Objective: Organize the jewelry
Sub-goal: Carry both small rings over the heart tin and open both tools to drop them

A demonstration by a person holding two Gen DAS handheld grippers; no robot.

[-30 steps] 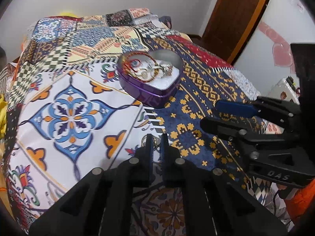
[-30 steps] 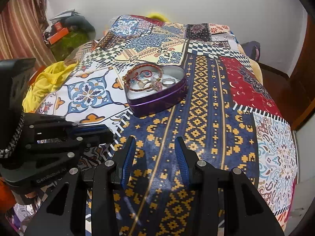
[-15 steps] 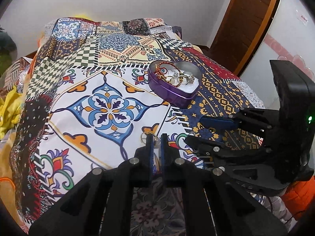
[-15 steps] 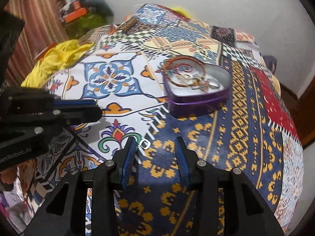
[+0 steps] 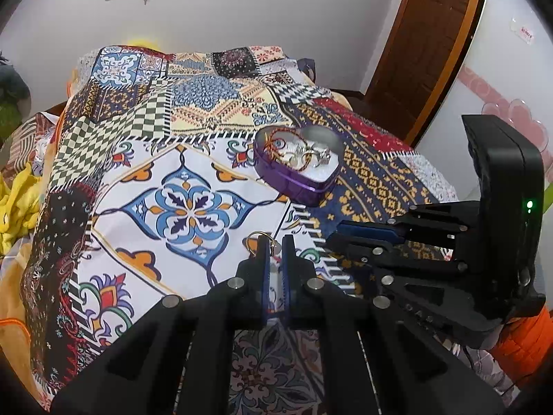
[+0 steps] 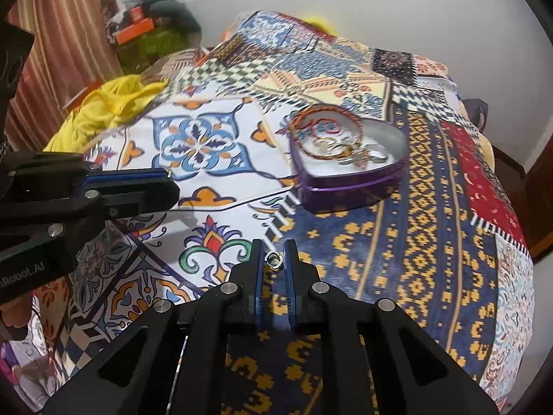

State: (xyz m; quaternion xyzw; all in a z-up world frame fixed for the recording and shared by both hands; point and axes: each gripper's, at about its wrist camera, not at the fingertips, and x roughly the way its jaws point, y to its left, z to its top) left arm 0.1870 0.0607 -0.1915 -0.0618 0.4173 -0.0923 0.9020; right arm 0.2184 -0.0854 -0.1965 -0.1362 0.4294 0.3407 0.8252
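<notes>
A purple heart-shaped tin sits on the patterned bedspread, holding a red cord bracelet and several rings; it also shows in the right wrist view. My left gripper is shut on a gold hoop ring, held above the spread in front of the tin. My right gripper is closed on a small silver ring near the spread's blue and yellow band. The right gripper shows at the right in the left wrist view, and the left gripper at the left in the right wrist view.
Yellow cloth lies at the bed's left edge, with clutter and a striped curtain behind. A brown door stands at the right behind the bed. A white wall runs along the back.
My right gripper has moved left and down and closed on the small silver ring. My left gripper has drawn back from the tin with the gold hoop in it.
</notes>
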